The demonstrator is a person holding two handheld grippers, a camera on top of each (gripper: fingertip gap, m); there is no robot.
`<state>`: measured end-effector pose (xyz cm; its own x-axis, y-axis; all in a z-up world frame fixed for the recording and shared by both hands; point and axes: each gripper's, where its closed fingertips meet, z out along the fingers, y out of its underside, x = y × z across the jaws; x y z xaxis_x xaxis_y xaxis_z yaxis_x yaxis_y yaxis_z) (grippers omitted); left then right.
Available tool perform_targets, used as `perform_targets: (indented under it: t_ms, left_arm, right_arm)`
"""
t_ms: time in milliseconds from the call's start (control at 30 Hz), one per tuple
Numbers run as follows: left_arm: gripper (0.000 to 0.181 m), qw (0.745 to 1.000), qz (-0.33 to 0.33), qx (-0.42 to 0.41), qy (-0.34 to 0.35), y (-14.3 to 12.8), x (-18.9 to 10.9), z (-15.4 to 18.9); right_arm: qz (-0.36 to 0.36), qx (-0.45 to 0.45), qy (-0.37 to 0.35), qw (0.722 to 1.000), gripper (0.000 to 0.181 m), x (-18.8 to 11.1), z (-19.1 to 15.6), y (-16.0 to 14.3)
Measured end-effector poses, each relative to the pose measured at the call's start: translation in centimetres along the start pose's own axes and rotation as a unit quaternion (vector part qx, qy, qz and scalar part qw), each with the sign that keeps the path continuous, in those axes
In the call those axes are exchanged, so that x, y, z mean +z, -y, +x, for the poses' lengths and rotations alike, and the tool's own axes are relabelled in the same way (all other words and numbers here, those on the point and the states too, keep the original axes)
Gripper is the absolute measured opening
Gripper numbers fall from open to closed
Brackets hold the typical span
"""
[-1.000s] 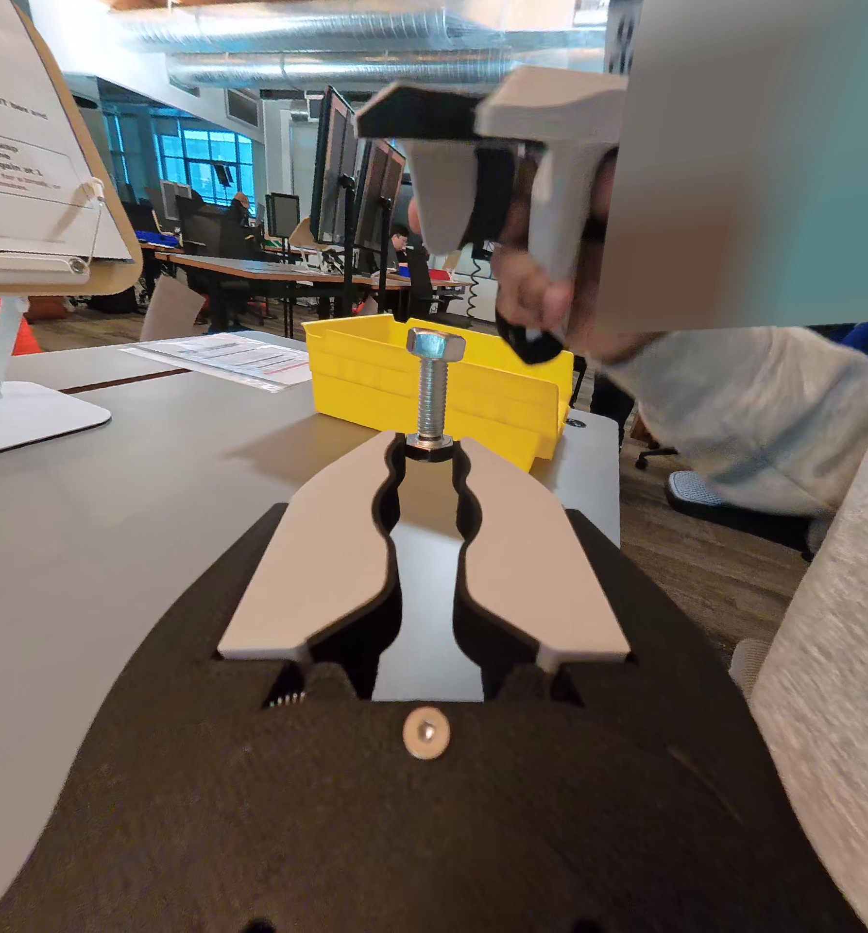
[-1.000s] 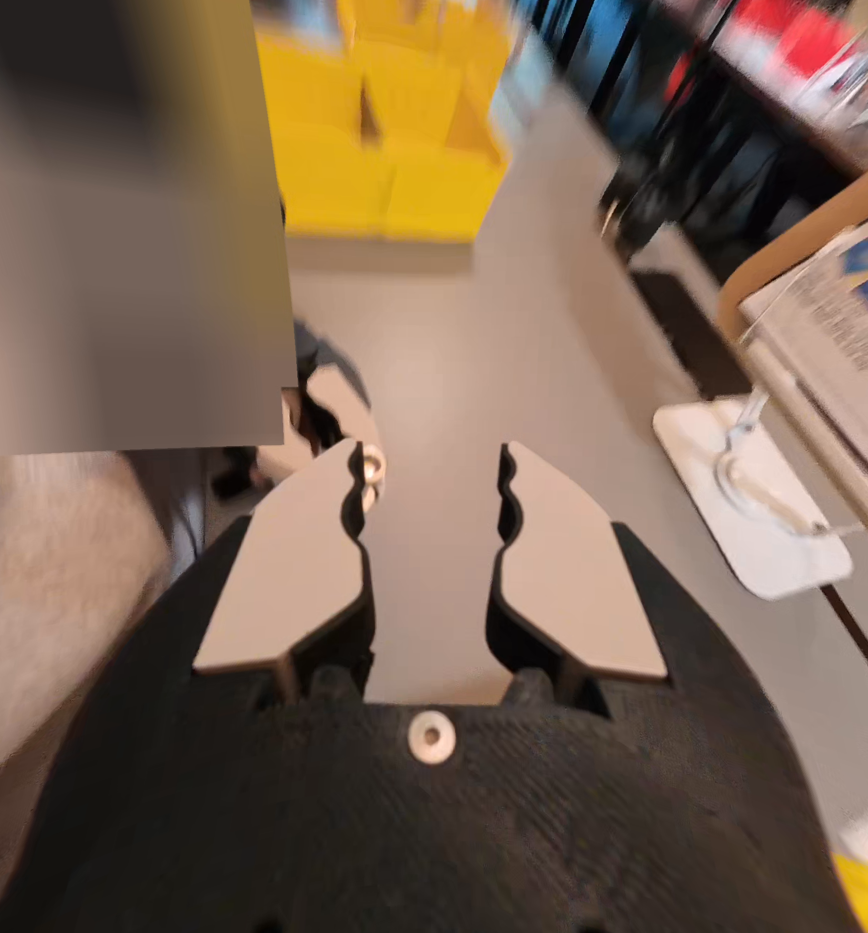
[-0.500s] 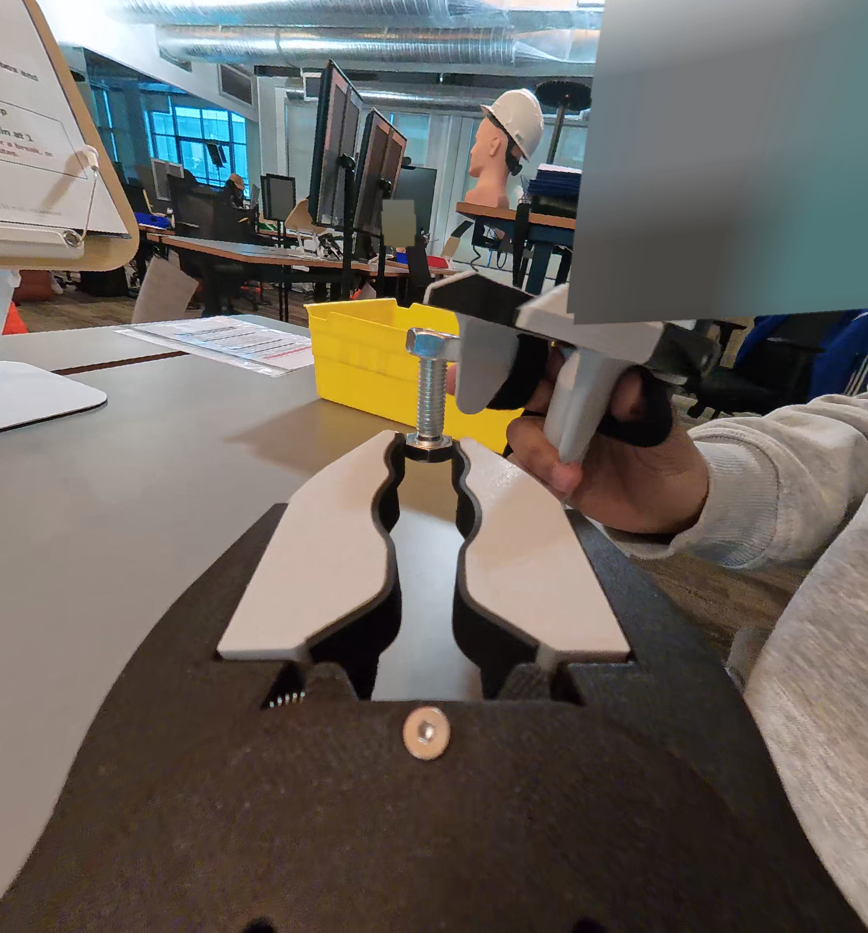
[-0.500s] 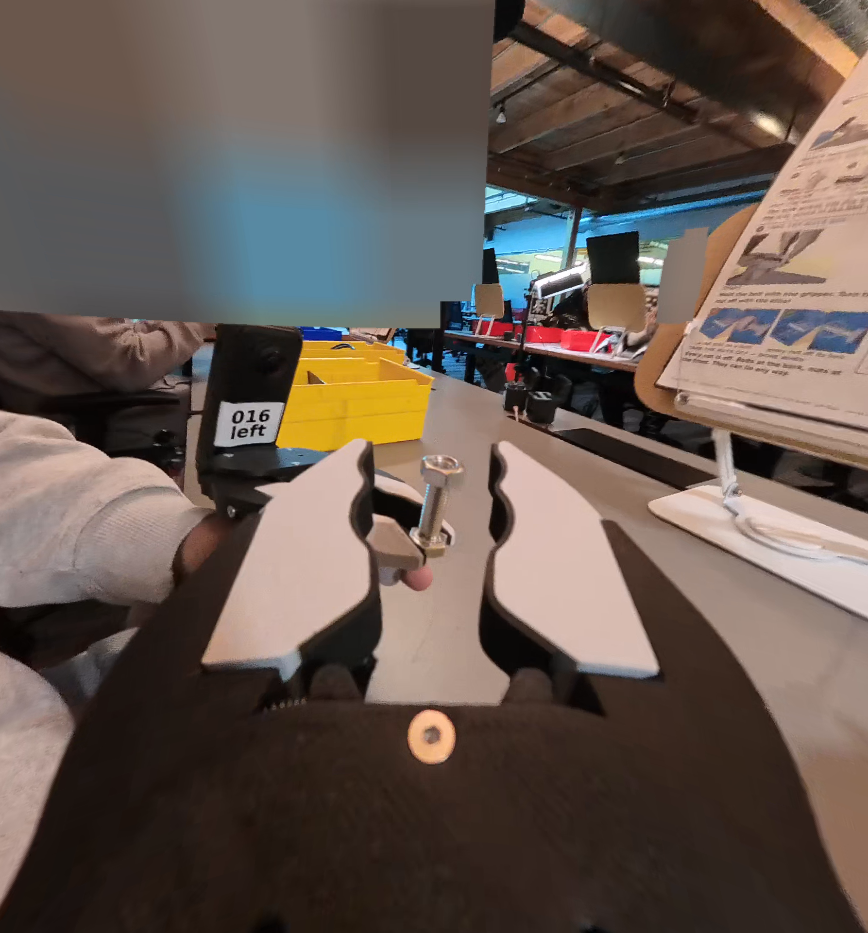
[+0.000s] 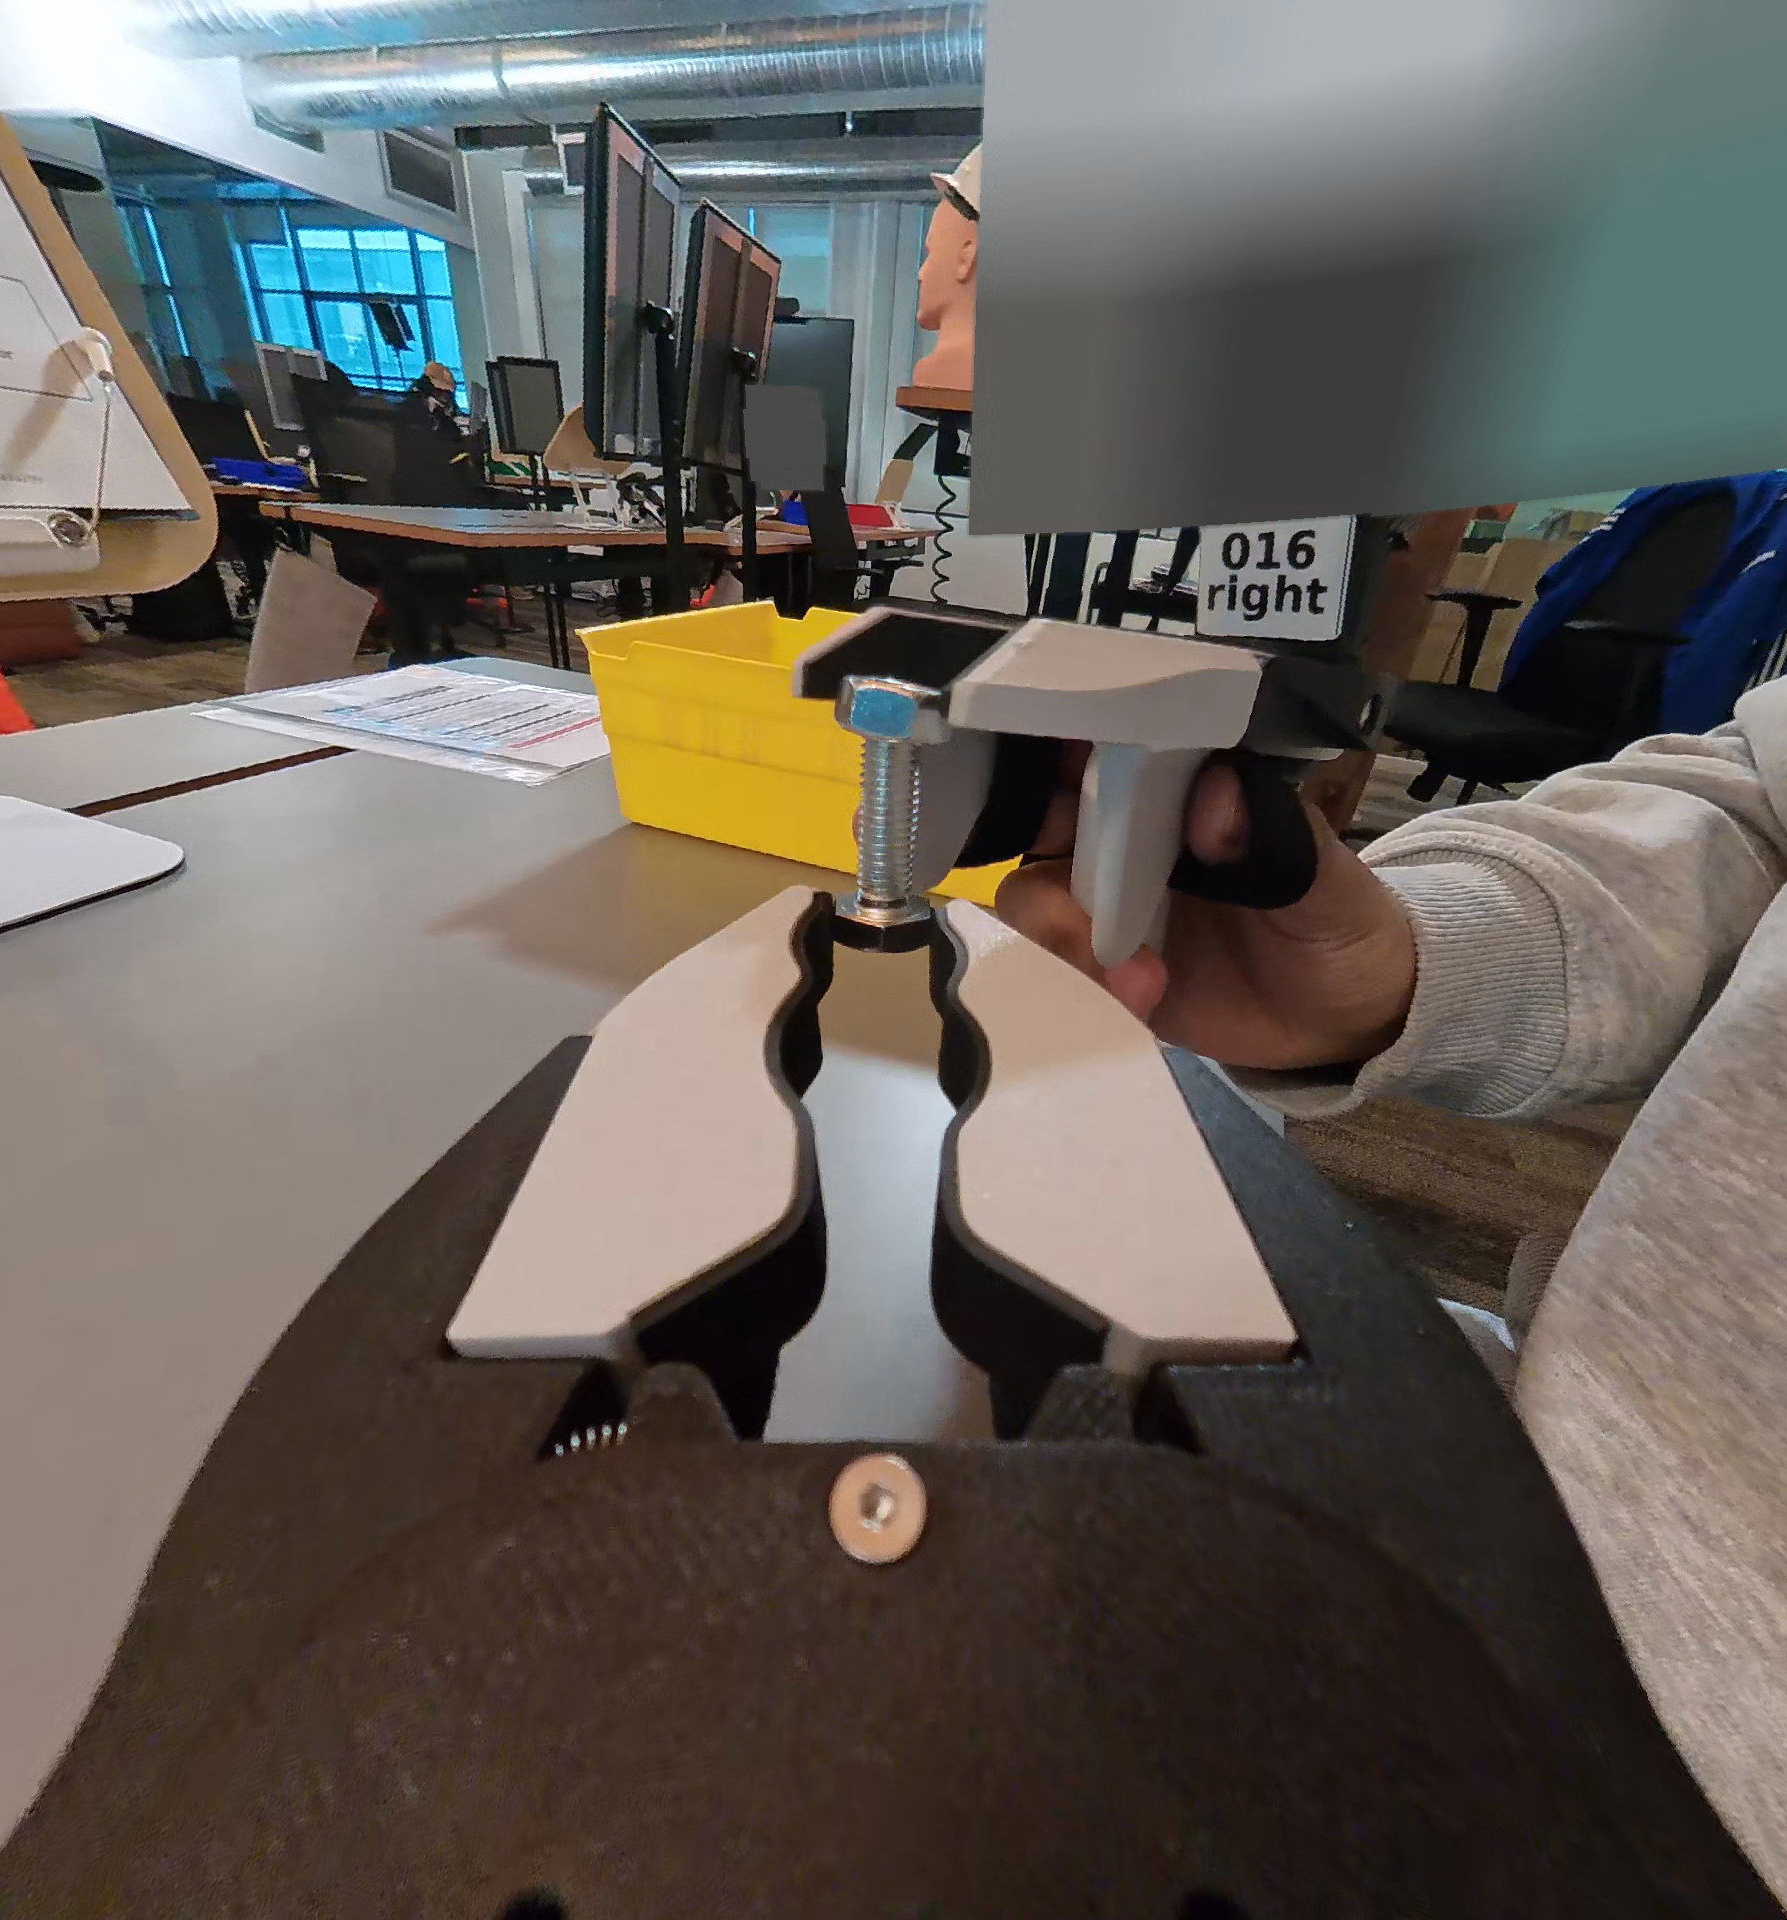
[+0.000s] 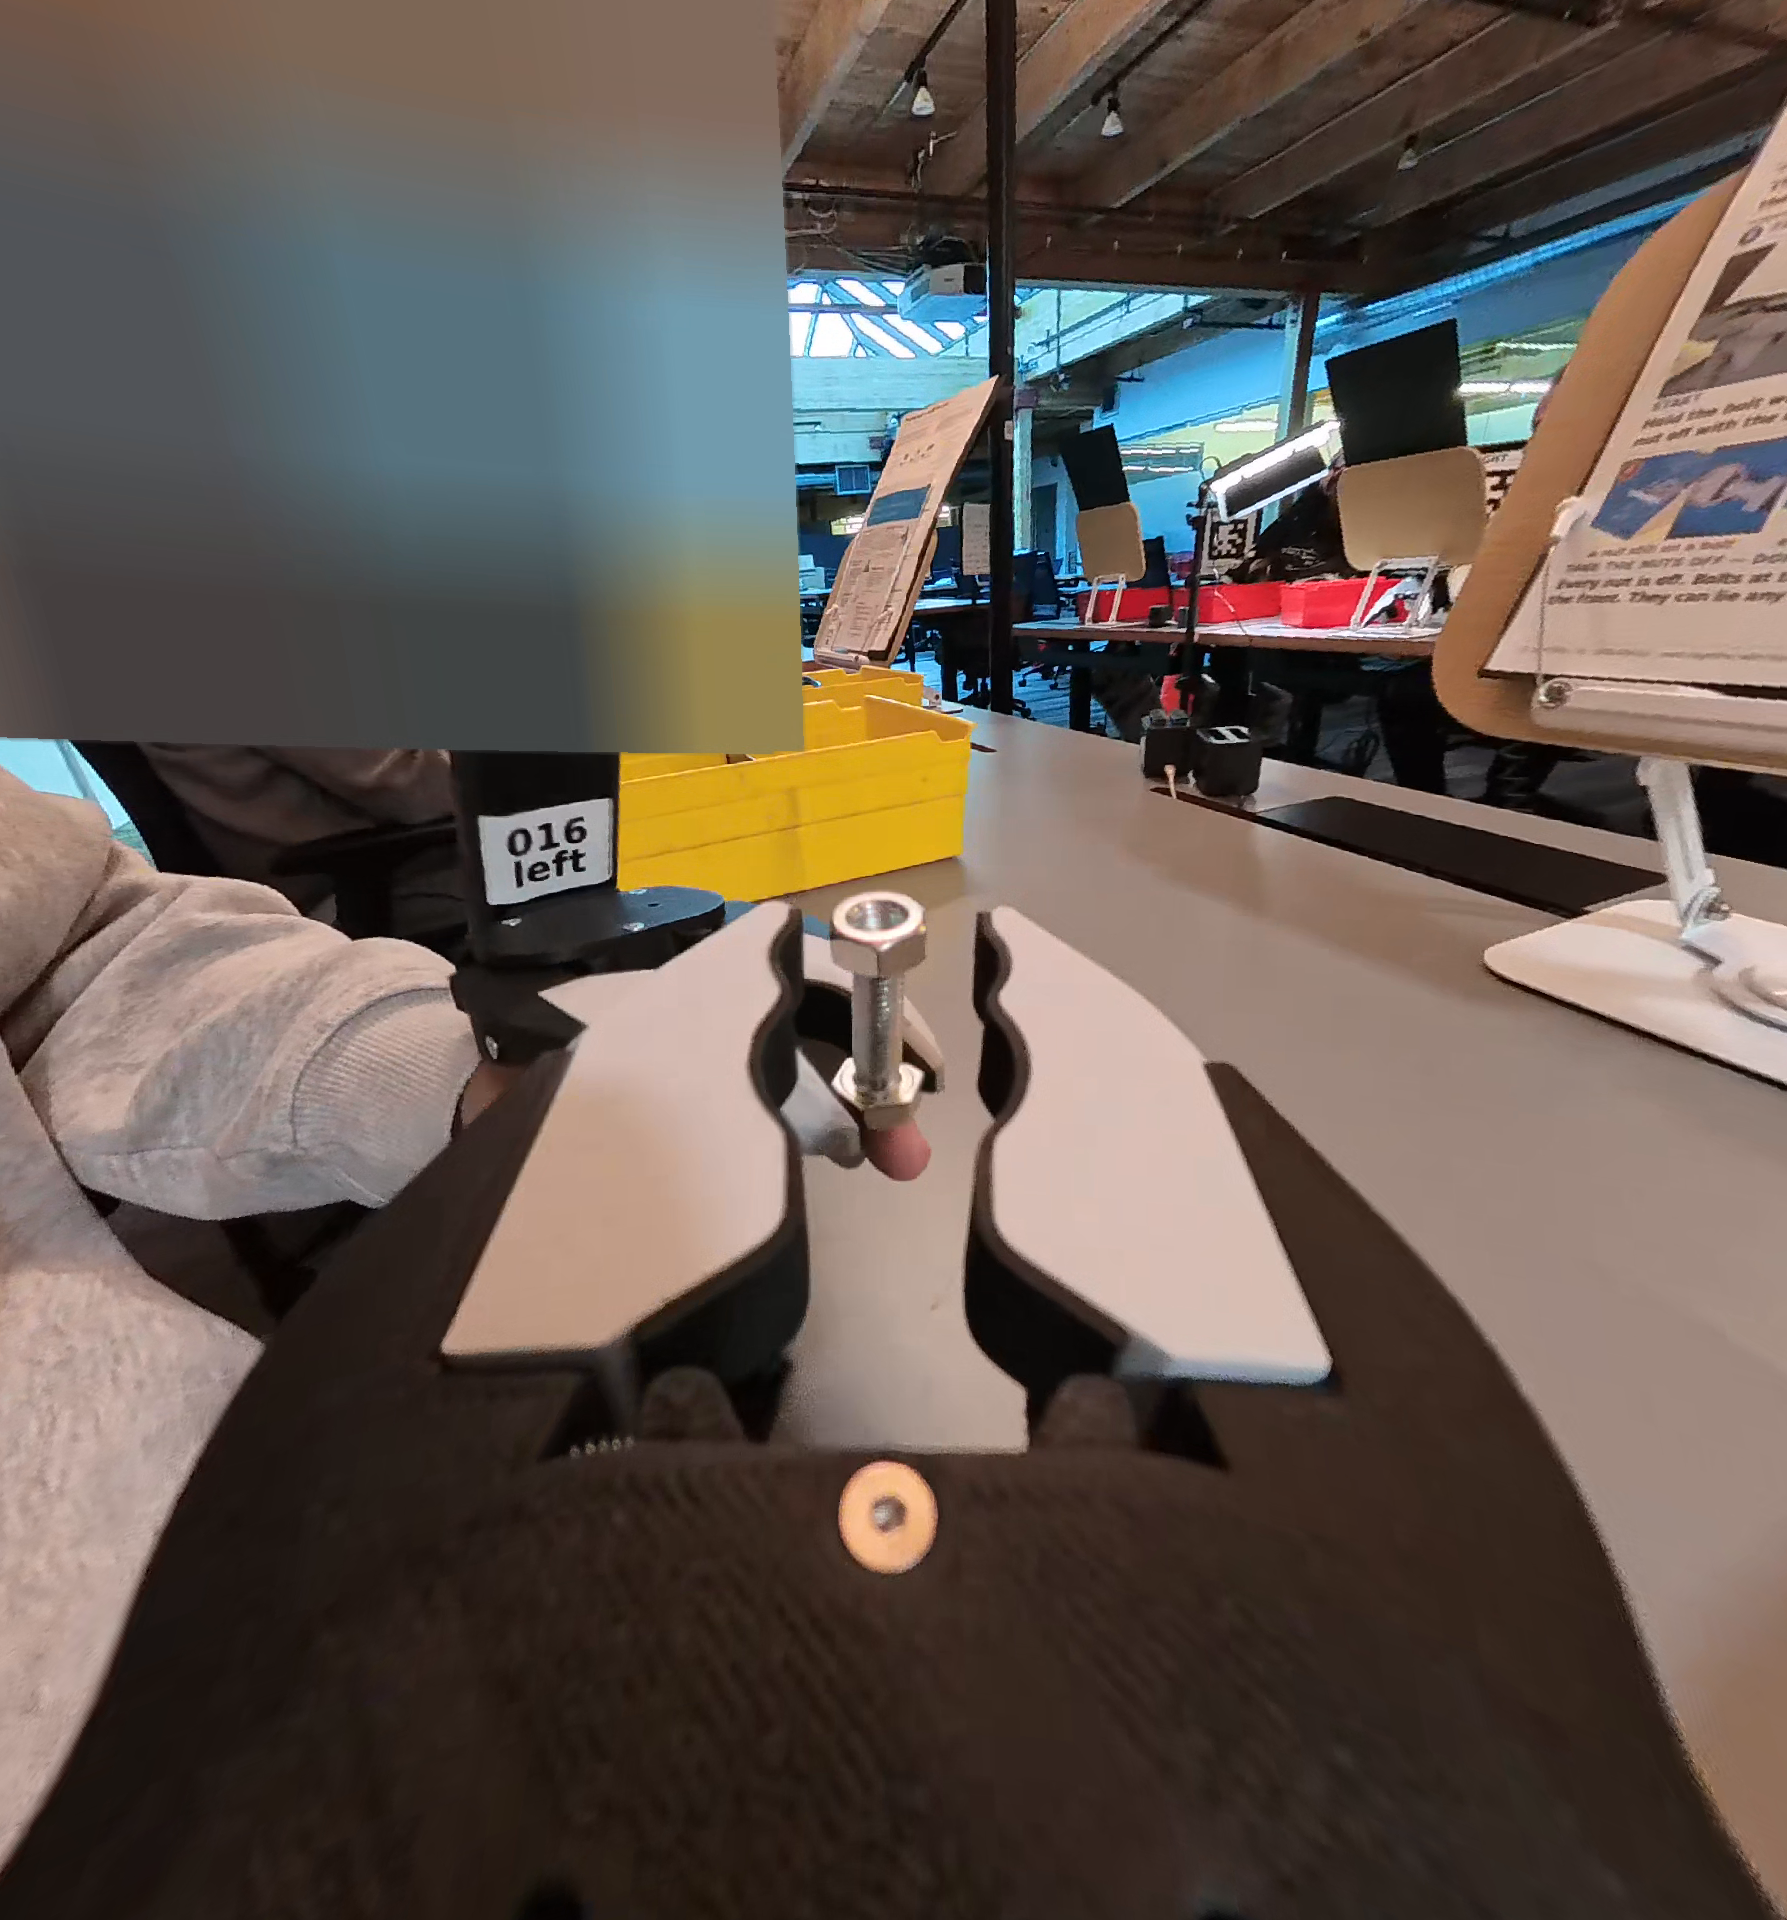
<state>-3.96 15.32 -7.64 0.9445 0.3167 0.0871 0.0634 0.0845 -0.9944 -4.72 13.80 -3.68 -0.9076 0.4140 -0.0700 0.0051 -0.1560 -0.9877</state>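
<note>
while clamped on a silver hex nut [image 5: 881, 928] at its fingertips, left gripper [image 5: 876, 935] holds a zinc-plated steel bolt [image 5: 887, 805] upright above a grey tabletop [image 5: 276, 997] — hex head at top, thread running down into the nut. right gripper [image 6: 878, 940] spread apart, white fingers [image 6: 1097, 1122] flanking the bolt head on either side, not pressing it in the right wrist view; seen from the left wrist view, level with the head and just beside it. yellow plastic bin [image 5: 712, 727] just behind the bolt, white-based document stand [image 6: 1689, 665] off to the side — well apart.
</note>
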Motion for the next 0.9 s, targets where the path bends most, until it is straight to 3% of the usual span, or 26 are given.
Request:
perform_targets:
  t_ms: [233, 900]
  left_arm:
    - [0.019, 1.000, -0.001, 0.006, -0.005, -0.05, 0.03, 0.29]
    - [0.019, 1.000, 0.013, 0.002, -0.019, 0.18, -0.05, 0.72]
  right_arm:
    - [-0.005, -0.013, 0.008, 1.000, 0.018, 0.07, -0.45, -0.03]
    - [-0.004, -0.002, 0.023, 1.000, 0.017, 0.04, -0.94, 0.32]
